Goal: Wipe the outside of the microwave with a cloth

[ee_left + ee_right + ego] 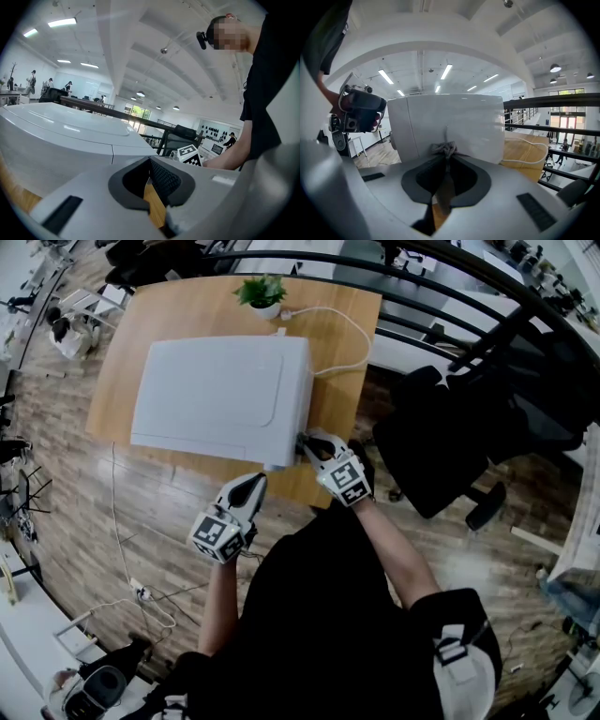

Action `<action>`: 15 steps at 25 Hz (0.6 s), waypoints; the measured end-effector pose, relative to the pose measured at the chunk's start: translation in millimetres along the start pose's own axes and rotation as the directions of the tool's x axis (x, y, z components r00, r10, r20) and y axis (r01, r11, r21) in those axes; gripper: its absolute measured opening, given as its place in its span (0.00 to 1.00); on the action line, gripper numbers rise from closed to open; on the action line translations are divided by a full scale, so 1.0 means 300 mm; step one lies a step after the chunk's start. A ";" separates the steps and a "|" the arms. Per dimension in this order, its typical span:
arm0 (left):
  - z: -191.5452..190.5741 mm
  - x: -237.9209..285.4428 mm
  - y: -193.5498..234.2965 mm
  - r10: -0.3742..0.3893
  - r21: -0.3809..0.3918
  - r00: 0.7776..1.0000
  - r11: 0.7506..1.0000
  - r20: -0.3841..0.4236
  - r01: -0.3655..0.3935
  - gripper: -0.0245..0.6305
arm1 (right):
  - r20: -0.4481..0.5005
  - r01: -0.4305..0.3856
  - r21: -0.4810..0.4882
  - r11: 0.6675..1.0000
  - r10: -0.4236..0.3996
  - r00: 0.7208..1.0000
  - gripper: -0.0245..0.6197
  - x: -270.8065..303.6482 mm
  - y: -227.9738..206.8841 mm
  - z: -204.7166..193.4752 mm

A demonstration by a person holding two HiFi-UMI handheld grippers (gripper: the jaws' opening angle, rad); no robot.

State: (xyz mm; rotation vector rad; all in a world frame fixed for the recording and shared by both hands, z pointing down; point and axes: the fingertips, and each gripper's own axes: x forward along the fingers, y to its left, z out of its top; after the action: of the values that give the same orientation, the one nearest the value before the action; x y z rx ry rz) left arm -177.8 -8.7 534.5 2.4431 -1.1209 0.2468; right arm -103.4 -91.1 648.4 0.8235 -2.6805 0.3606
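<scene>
A white microwave point(220, 395) sits on a wooden table point(187, 306). My right gripper point(305, 442) is at the microwave's near right corner, shut on a small grey cloth point(445, 149). In the right gripper view the bunched cloth presses against the microwave's white side wall point(454, 124). My left gripper point(255, 482) hovers just off the table's near edge, in front of the microwave, shut with nothing between its jaws. From the left gripper view the microwave point(70, 131) fills the left, and the right gripper's marker cube point(190, 154) shows beyond it.
A potted plant point(262, 292) stands at the table's far edge behind the microwave. A white cable point(342, 320) loops over the table's right part. A black office chair point(450, 446) stands right of the table, with a dark railing point(450, 296) behind.
</scene>
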 end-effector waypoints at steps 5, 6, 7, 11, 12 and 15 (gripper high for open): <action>0.009 0.002 -0.017 -0.006 -0.007 1.000 1.000 0.006 0.006 0.04 | -0.005 -0.033 0.025 0.999 0.033 0.999 0.08 -0.021 0.050 -0.008; 0.010 0.002 -0.021 -0.006 -0.008 1.000 1.000 0.003 0.006 0.04 | -0.007 -0.041 0.027 0.999 0.042 0.999 0.08 -0.025 0.062 -0.013; 0.006 0.001 -0.022 -0.006 -0.008 1.000 1.000 -0.005 0.006 0.04 | -0.009 -0.048 0.029 0.998 0.049 0.999 0.08 -0.028 0.073 -0.019; -0.005 0.001 -0.026 -0.008 -0.007 1.000 1.000 -0.004 0.008 0.04 | -0.016 -0.064 0.040 0.997 0.065 0.998 0.08 -0.041 0.108 -0.048; -0.004 0.001 -0.026 -0.010 -0.007 1.000 1.000 0.008 0.010 0.04 | -0.018 -0.068 0.043 0.997 0.069 0.997 0.08 -0.043 0.116 -0.056; -0.002 0.001 -0.026 -0.008 -0.006 1.000 1.000 0.017 0.008 0.04 | -0.027 -0.082 0.045 0.996 0.084 0.996 0.08 -0.045 0.134 -0.079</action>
State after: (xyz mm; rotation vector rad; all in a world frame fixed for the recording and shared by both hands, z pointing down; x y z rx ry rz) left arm -171.8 -4.2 532.9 2.4478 -1.1168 0.2203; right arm -110.8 -44.4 659.4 0.7151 -2.6947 0.4495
